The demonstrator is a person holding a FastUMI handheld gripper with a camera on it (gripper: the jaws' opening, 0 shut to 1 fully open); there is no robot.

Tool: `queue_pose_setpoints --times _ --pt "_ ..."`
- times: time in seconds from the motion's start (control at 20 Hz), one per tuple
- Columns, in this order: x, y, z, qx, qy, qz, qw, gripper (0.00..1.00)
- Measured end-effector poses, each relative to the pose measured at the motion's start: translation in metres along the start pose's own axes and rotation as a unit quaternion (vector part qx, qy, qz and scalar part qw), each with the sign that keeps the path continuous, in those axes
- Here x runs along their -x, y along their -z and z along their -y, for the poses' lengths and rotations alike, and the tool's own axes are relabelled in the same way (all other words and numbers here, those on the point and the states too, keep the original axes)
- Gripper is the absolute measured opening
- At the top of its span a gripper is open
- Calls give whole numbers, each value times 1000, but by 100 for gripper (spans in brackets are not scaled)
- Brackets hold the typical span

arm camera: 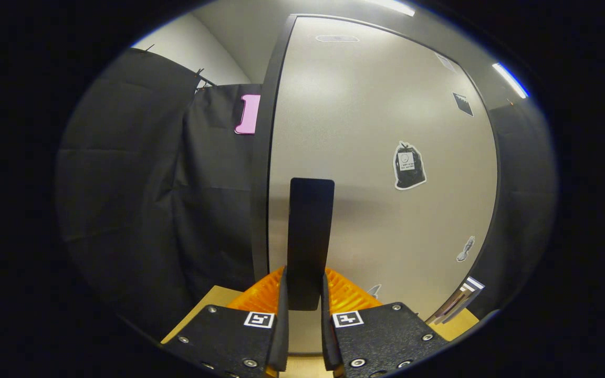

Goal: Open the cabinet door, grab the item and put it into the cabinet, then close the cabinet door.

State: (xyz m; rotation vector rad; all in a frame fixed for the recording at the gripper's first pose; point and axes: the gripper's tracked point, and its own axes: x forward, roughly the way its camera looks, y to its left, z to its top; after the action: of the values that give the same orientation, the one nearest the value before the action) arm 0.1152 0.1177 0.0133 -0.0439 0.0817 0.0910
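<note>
The gripper was closed on the cabinet door's single black handle, a flat upright bar rising toward 12 o'clock from between the two fingers, both of which pressed its lower end. The grey cabinet door stood just beyond, apparently shut or nearly so, its dark edge at about 10 o'clock from the handle. The item to be stored could not be located; the task appeared to be at the door-opening or door-closing step. Four stickers could be counted on the door: one bag-shaped sticker at 2 o'clock from the handle and three smaller ones toward its right edge. A pale wooden surface lay beneath the fingers. Risk: the grip sat low on the handle, so a pull off the door's arc could let the fingers slide off.
</note>
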Motion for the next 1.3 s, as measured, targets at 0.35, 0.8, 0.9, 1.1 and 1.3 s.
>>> queue_pose_setpoints --times 0.35,0.8,0.9,1.1,1.3 --pt "27 3 3 6 -46 -5 999 26" --pt "58 8 11 -4 -144 -21 989 23" --pt "67 10 14 -9 -167 -30 986 23" --pt "75 12 20 -17 -212 -41 976 23" --pt "80 15 26 -23 -247 -48 967 23"
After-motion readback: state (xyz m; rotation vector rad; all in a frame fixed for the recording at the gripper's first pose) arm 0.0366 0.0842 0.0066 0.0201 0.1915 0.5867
